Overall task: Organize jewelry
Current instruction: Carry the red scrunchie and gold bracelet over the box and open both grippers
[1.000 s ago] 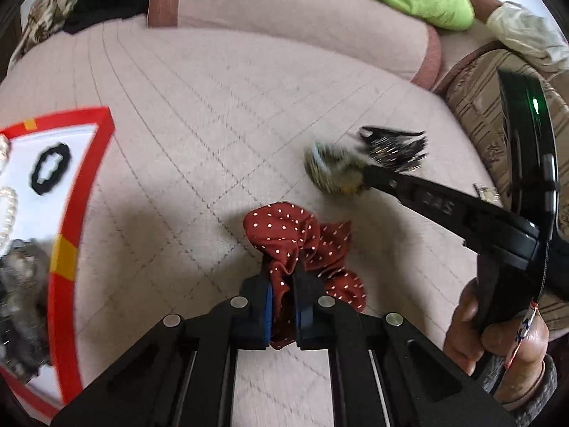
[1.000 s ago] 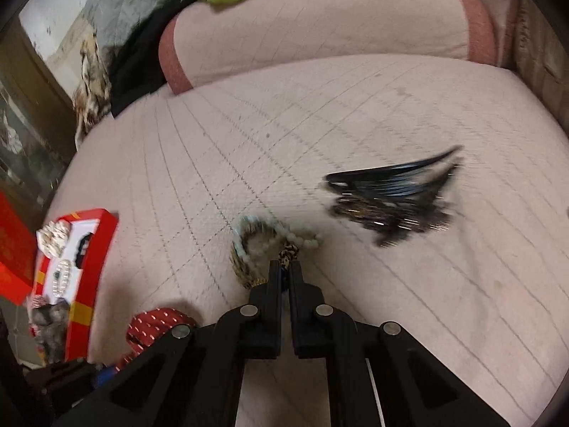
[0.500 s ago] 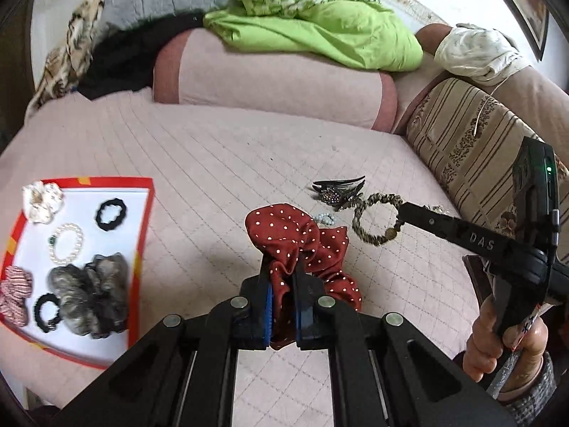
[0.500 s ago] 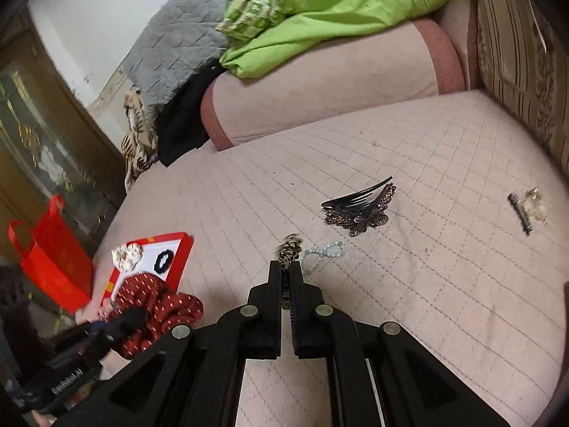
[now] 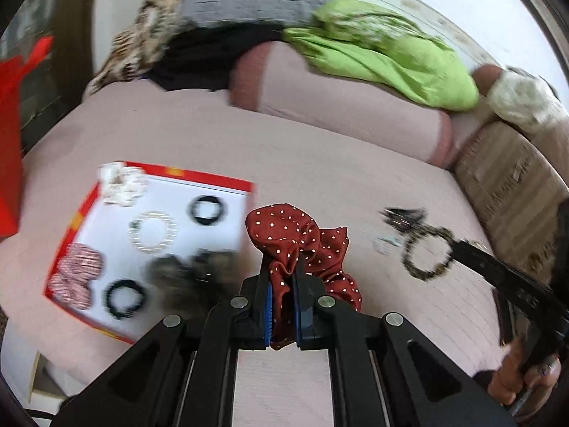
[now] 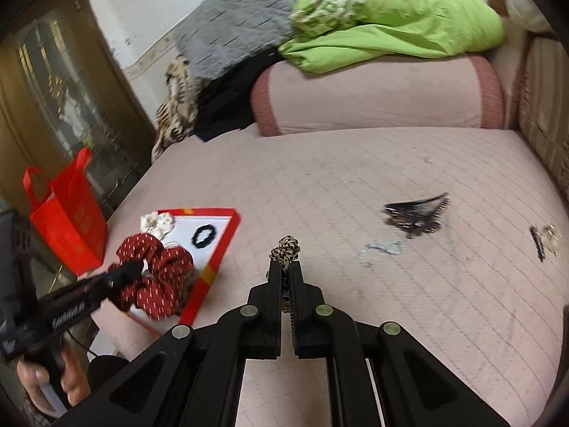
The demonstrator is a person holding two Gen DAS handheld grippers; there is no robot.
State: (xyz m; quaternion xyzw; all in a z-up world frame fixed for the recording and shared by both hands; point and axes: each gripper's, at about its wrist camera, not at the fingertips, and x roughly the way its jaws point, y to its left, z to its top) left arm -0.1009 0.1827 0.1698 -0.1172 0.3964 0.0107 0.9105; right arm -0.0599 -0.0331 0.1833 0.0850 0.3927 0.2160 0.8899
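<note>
- Left wrist view, item one: my left gripper (image 5: 283, 286) is pinching the dark red white-dotted fabric scrunchie (image 5: 302, 245), which bunches up between the blue pads and is lifted clear of the pink quilted bed cover (image 5: 338, 163).
- Item two: the red-rimmed white shallow tray (image 5: 245, 186) lies to the left, just beside the scrunchie. It holds two black ring hair ties, a pearl bead bracelet (image 5: 153, 232), a striped pink scrunchie, a cream scrunchie at the far corner and a dark grey scrunchie (image 5: 192, 270) at the near right.
- Item three: the right gripper (image 5: 458, 247) enters from the right, carrying the leopard-print beaded loop (image 5: 425, 254) in the air. A black toothed hair claw (image 5: 403, 217) lies on the cover beyond it.
- Right wrist view, item one: my right gripper (image 6: 284, 270) is pressed together on the leopard loop (image 6: 285, 247), seen edge-on above the tips.
- Item two: the tray (image 6: 220, 245) sits far left, with the left gripper (image 6: 131, 270) and red scrunchie (image 6: 156, 277) over its near edge.
- Item three: left on the cover are a pale blue bead bracelet (image 6: 380, 251), the hair claw (image 6: 416, 215) and a small black pin (image 6: 537, 243) with a gold piece, far right.
- Handling note: I judge the free white patch between the far hair tie and the grey scrunchie the best drop spot. I would lower before releasing, one gripper at a time, so the pieces do not pile up.
</note>
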